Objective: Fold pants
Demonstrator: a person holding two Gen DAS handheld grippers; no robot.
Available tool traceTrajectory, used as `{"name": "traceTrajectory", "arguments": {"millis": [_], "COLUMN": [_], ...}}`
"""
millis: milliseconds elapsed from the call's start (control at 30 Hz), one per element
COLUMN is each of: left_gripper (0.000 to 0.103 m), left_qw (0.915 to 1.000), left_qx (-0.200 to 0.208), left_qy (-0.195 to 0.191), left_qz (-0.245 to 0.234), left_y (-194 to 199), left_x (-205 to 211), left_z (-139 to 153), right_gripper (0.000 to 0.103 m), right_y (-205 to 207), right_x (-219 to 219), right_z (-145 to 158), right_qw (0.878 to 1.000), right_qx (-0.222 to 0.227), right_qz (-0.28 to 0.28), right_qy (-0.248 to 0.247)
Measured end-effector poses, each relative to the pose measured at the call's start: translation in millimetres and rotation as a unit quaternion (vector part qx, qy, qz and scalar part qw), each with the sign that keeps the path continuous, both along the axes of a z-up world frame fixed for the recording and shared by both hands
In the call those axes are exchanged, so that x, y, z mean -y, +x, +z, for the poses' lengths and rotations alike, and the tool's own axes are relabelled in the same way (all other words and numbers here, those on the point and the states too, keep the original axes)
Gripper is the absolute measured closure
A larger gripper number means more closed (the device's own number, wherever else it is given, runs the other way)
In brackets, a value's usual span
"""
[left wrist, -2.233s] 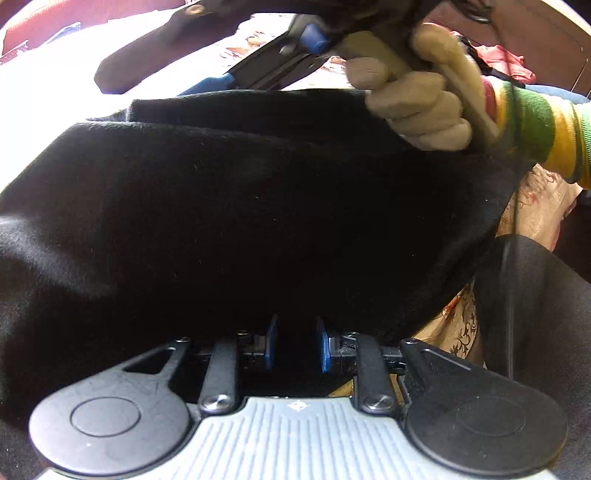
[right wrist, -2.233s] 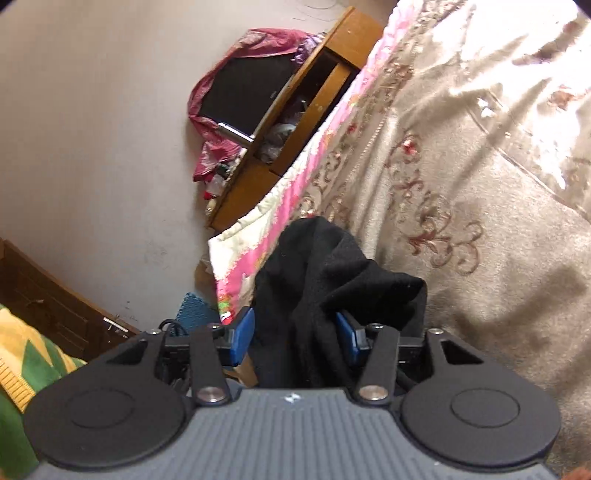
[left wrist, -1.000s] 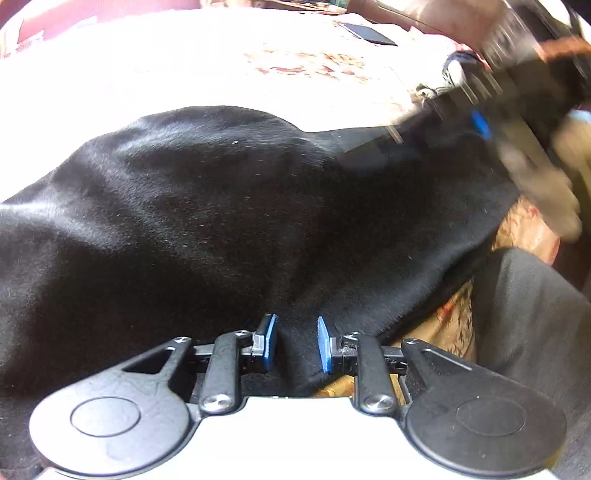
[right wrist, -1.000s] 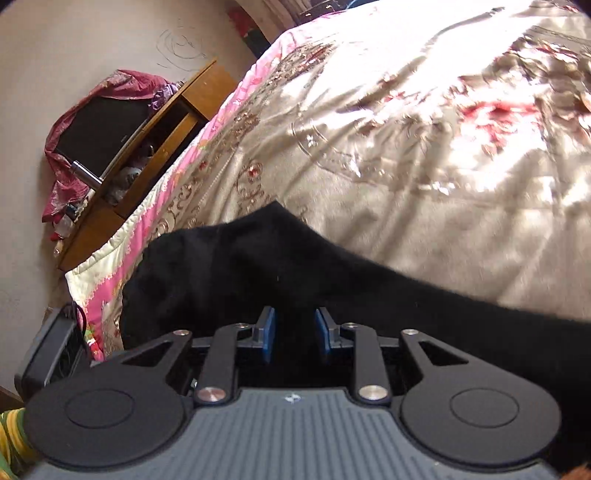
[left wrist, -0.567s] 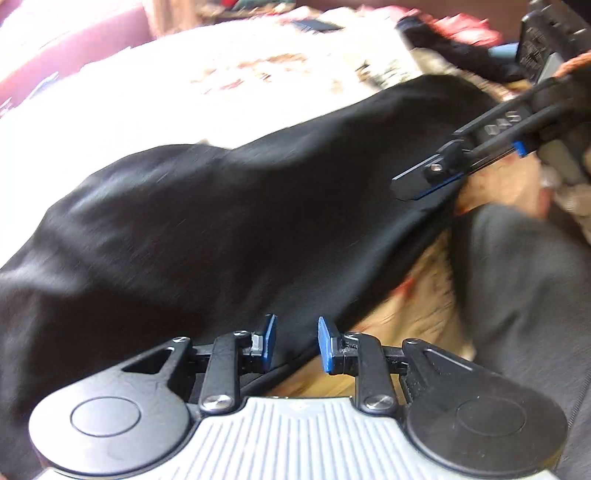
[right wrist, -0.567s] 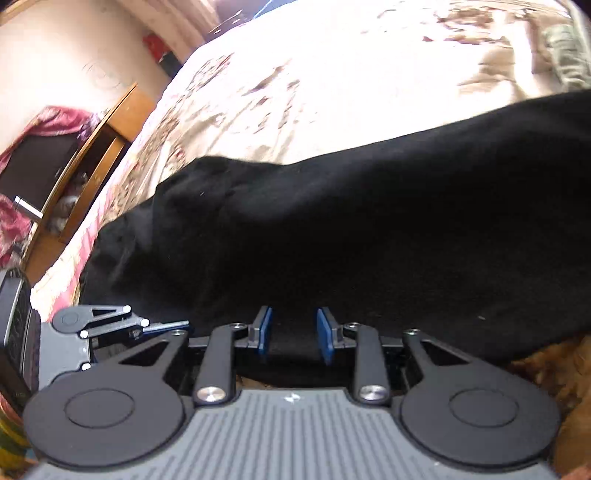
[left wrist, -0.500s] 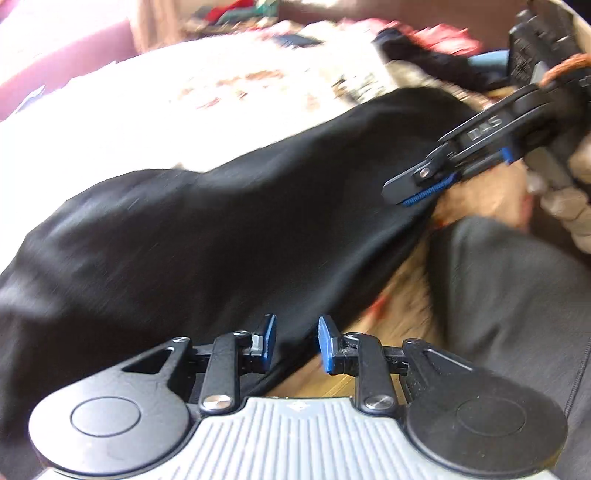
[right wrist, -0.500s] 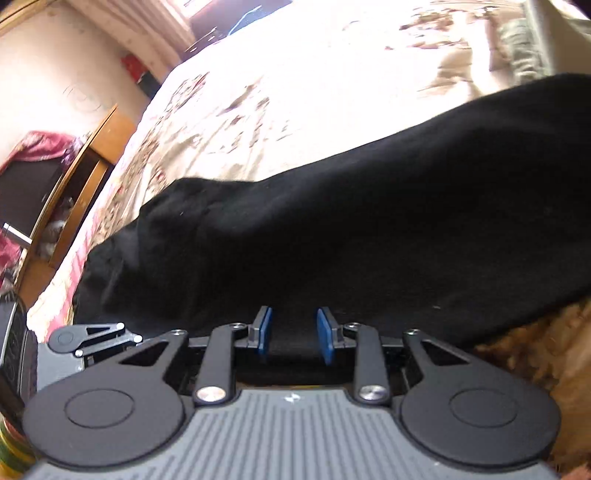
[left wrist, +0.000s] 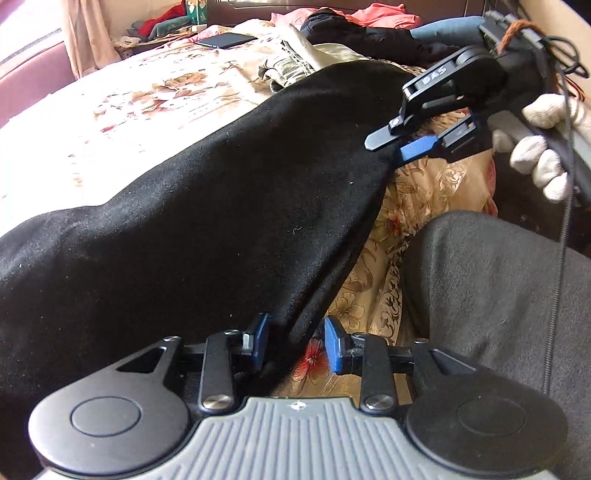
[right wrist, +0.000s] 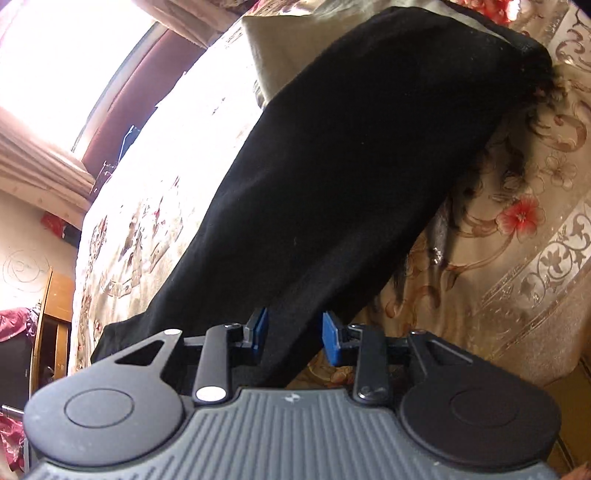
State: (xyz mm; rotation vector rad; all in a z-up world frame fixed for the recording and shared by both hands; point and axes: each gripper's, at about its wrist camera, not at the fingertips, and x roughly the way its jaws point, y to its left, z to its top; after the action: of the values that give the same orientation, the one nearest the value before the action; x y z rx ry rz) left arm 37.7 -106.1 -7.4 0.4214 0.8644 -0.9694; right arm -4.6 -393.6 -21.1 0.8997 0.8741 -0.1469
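Meanwhile, both the left gripper [left wrist: 295, 345] and right gripper [right wrist: 294, 336], fingers spread, straddle the soft, limp black pants [left wrist: 207, 206] along the bed's [left wrist: 122, 110] near edge, best pinched at the hem.

A bed [left wrist: 155, 96] covered in a beige floral bedspread [right wrist: 524, 236] fills the room, washed out by strong sunlight at 10 o'clock. A bright window [right wrist: 55, 55] with pale curtains [right wrist: 40, 162] sits beyond it. A dark phone [left wrist: 225, 40] lies at 12 o'clock among heaped clothes [left wrist: 380, 16]. A wooden cabinet [right wrist: 55, 306] stands against a cream wall [right wrist: 22, 240] at 9 o'clock.
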Motion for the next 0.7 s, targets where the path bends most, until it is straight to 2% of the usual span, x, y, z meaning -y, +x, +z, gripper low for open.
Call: {"name": "traceTrajectory", "arguments": {"millis": [67,100,133,167,267,333,367,467,533,600,667,700], "left_gripper": [0.059,0.059,0.059,0.059,0.063,0.072,0.074,0.073,0.073,0.073,0.072,0.068], "left_qw": [1.0,1.0,1.0,1.0,0.9998,0.9999,0.9999,0.9996,0.9994,0.9991,0.9993,0.9995], "left_qx": [0.001,0.0,0.002,0.005,0.016,0.016,0.014,0.003,-0.002,-0.005,0.0,0.008], "left_qy": [-0.002,-0.001,0.002,0.004,0.01,0.003,-0.004,-0.021,-0.018,-0.014,-0.011,-0.006], "left_qz": [0.0,-0.001,-0.002,-0.002,-0.004,-0.001,0.001,0.017,0.031,0.039,0.034,0.03], "left_y": [0.5,-2.5,-3.1,-3.0,-3.3,-4.5,-4.1,-2.4,2.0,4.3,1.2,-1.5], "left_x": [0.1,0.8,3.0,4.2,7.1,7.0,6.0,-2.2,-5.7,-8.9,-8.9,-7.5], "left_z": [1.4,0.6,2.6,2.4,3.8,7.4,9.7,17.0,15.4,16.0,16.1,15.2], "right_gripper": [0.07,0.074,0.086,0.092,0.097,0.098,0.098,0.098,0.098,0.097,0.092,0.092], "right_y": [1.6,1.2,-0.9,-3.5,-3.0,-8.1,-10.0,-19.6,-18.8,-16.6,-11.0,-11.1], "right_x": [5.1,6.0,7.2,6.3,7.2,10.2,10.4,14.2,17.9,19.4,18.0,19.0], "right_z": [-8.8,-9.9,-9.7,-7.0,-4.7,-0.7,2.4,6.5,-3.0,-9.4,-8.1,-7.9], "right_qw": [1.0,1.0,0.999,0.999,0.999,0.998,0.998,0.996,0.998,0.998,0.998,0.997], "right_qx": [0.003,0.006,0.016,0.024,0.041,0.058,0.066,0.084,0.065,0.059,0.065,0.071], "right_qz": [-0.016,-0.024,-0.027,-0.025,-0.022,-0.015,-0.012,-0.009,-0.006,-0.004,-0.002,-0.005], "right_qy": [0.011,0.013,0.009,-0.001,-0.008,-0.009,-0.01,-0.021,-0.022,-0.013,0.005,0.01]}}
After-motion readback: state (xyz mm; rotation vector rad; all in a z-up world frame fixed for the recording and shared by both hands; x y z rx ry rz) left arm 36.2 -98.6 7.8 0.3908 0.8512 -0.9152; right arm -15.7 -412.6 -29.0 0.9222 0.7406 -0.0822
